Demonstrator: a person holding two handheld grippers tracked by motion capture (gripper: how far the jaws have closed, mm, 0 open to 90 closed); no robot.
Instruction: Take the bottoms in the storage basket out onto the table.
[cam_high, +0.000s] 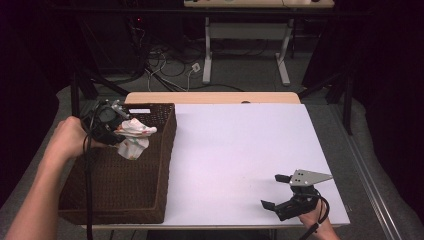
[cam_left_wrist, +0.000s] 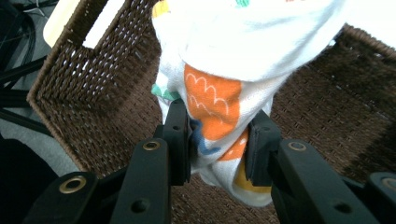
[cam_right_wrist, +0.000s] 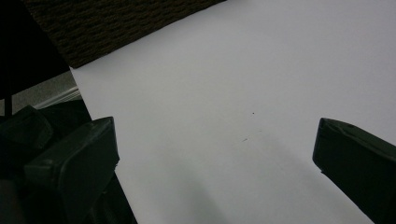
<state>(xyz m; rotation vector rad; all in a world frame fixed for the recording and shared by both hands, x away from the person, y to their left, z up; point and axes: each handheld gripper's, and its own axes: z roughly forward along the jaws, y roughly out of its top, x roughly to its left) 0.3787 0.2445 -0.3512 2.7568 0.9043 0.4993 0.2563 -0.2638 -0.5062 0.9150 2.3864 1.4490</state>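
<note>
High view: left claw (cam_high: 116, 131) grips a patterned cloth (cam_high: 134, 139) over the brown basket (cam_high: 145, 200), at frame left. Release is likely what remains; right claw (cam_high: 281, 191) rests open on the white worktop (cam_high: 235, 150).

There are no words, numbers or brand names to read anywhere here. The cloth (cam_left_wrist: 219, 93) has only pictures on it (orange, green, blue and yellow shapes with thin white lines), and none of them are letters. A small white tag (cam_high: 139, 111) sits on the far rim of the basket (cam_high: 125, 190), but it is too small and blurry to tell if anything is written there.
</note>
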